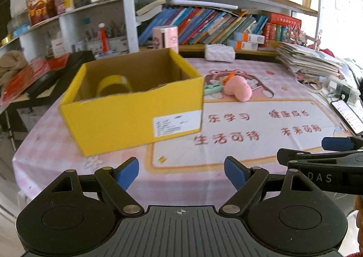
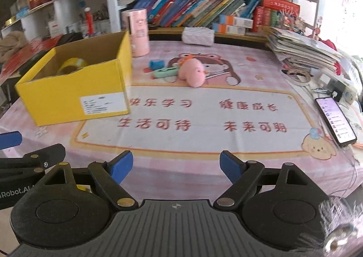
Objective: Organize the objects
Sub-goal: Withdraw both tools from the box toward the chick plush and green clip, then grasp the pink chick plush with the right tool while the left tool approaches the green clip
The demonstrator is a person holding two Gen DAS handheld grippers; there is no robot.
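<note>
Hovering side by side over the near edge of the counter (image 2: 204, 116), the left claw (image 1: 181, 171) and the right claw (image 2: 175, 166) both have their blue fingers spread wide with nothing between them. The counter wears a pink checked cloth printed with red characters and a cartoon animal. On its left part sits an open yellow box (image 1: 133, 107) with a white label on the near side; a roll of yellow tape (image 1: 114, 85) stands on edge inside it, toward the left. To the right of the box, well apart from both claws, a pink plush toy (image 2: 192, 70) lies on the cartoon print, with a mint green case (image 2: 165, 72) touching its left side and a small blue thing (image 2: 156, 64) just behind that. A tall pink canister (image 2: 138, 32) stands behind the box's far right corner. A phone (image 2: 334, 118) with its screen lit lies near the right edge, beside a stack of papers (image 2: 301, 50). Crowded bookshelves (image 2: 192, 9) line the wall behind.
</note>
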